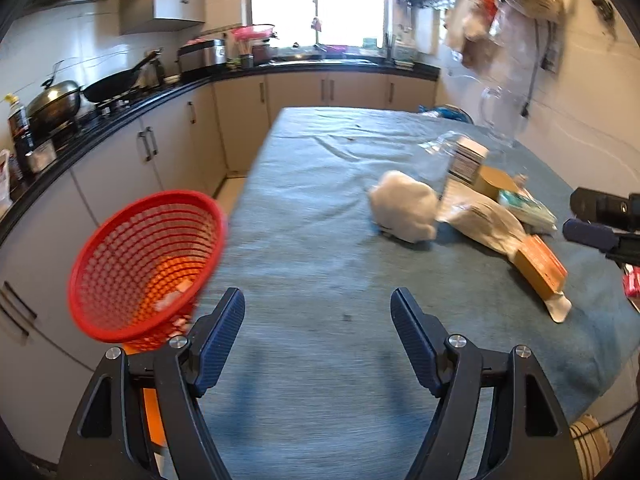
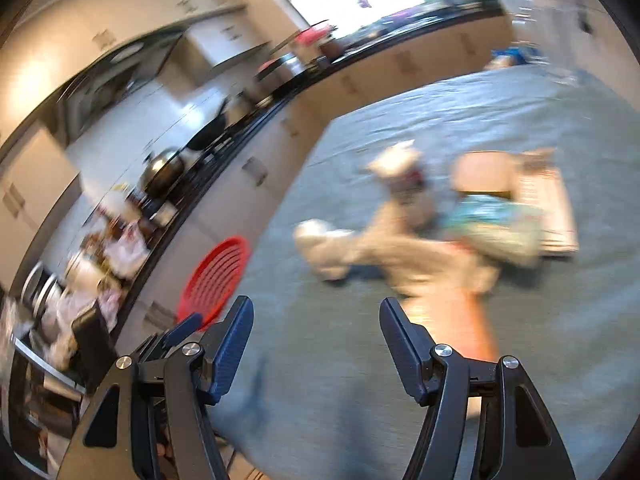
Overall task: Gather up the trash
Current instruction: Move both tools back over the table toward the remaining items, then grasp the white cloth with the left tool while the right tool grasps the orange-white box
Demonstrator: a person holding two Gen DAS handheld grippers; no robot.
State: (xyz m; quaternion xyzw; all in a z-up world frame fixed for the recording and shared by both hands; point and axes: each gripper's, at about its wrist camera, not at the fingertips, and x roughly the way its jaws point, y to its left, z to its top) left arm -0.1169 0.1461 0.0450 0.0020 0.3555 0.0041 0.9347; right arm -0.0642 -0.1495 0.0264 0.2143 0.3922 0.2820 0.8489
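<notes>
On tbl, orange box [image 1: 540,266] lies flat, long axis receding; both claws open w/ nothing.

We cannot read the right wrist view sharply: the heap of trash [image 2: 440,232] on the blue-covered table [image 2: 540,320] smears into pale and orange shapes, and the counter clutter [image 2: 108,240] stays unidentifiable. In the left wrist view, the right gripper [image 1: 600,232] is cut off by the picture's edge, the red basket [image 1: 148,264] holds pale scraps [image 1: 176,296] too small for us to name, and the hanging bags [image 1: 504,12] blur.
</notes>
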